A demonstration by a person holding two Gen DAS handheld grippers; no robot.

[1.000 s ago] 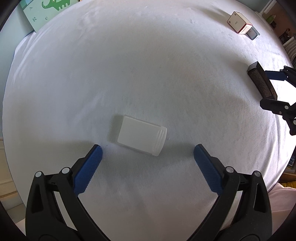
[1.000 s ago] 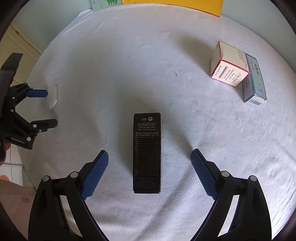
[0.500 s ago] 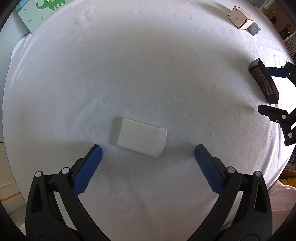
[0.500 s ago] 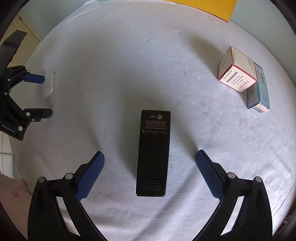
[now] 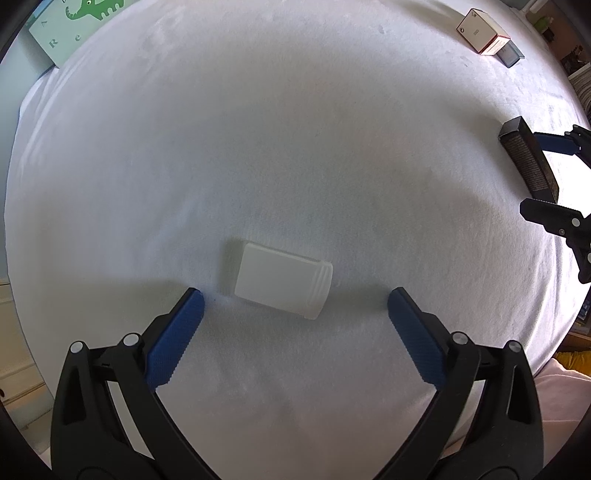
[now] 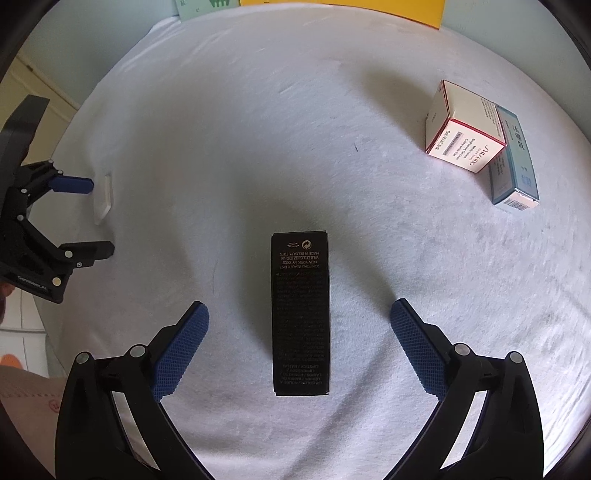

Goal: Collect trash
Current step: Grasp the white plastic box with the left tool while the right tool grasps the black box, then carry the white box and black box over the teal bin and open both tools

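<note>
Trash items on a white-covered bed (image 5: 295,129), both grippers above them with fingers spread wide.

Left gripper (image 5: 291,306): points down, blue pads wide apart, nothing gripped; a white plastic container (image 5: 283,284) lies on its side on the cover between and just ahead of the fingertips, ribbed end to the right, clear of both pads. Right gripper (image 6: 299,314): jaws at full spread, nothing gripped; a long black box (image 6: 300,314) lies flat between the pads, lengthwise along the fingers, a gap on each side. Toward the bed's far right corner: a white red-edged box (image 6: 463,127) leaning on a blue box (image 6: 515,166), touching. Beyond the far edge: a green dinosaur picture (image 5: 79,22).
</note>
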